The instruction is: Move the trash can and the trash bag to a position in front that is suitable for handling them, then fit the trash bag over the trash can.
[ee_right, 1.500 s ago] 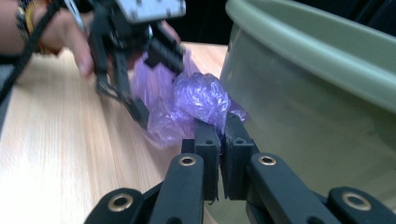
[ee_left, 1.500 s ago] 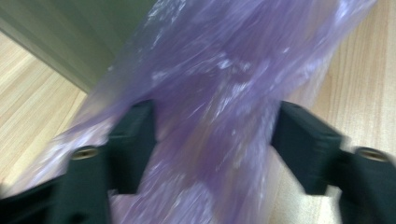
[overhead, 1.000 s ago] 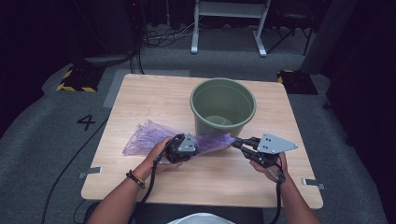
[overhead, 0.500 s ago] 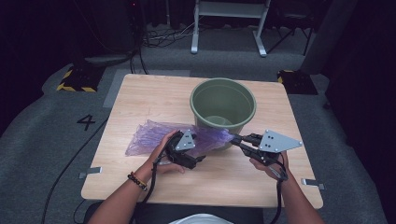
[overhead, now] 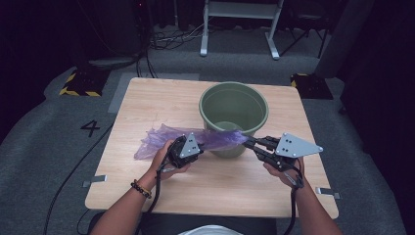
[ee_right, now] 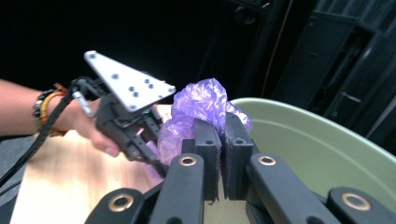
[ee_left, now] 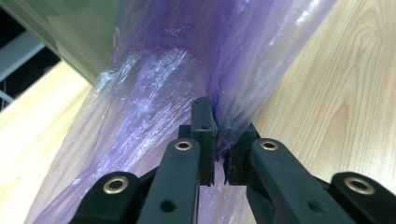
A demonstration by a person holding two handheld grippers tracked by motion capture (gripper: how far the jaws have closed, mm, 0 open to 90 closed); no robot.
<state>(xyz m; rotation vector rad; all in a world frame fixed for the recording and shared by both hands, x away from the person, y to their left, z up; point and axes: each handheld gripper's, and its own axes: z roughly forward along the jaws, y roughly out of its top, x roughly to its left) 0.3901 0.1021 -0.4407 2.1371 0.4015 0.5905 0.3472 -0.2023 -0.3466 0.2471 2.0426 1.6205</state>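
A: Starting at the left gripper [ee_left: 215, 140] — jaws clenched on a fold of the purple plastic bag [overhead: 195, 139], having just sprung wide and closed again, with the film pinched between the pads.

B: Item two, the right gripper [ee_right: 223, 135]?

A: Clamped on the bag's bunched end, held just at the rim of the green bucket [overhead: 234, 115] (crumpled film bulges above the jaws in the right gripper view).

B: Location of the bag itself?

A: Stretched between the two grippers across the front of the bucket; the loose remainder trails leftward, flat on the wooden table [overhead: 147, 103].

B: Bucket contents?

A: Inside looks bare — no liner yet.

B: Status of work?

A: Judged early. Done: both ends gripped, one end brought up to the rim. Left: find and open the bag's mouth, drop the body inside, fold the edge over the rim all round. The mouth isn't visibly open yet; whether the grippers hold one layer or both, I cannot tell.
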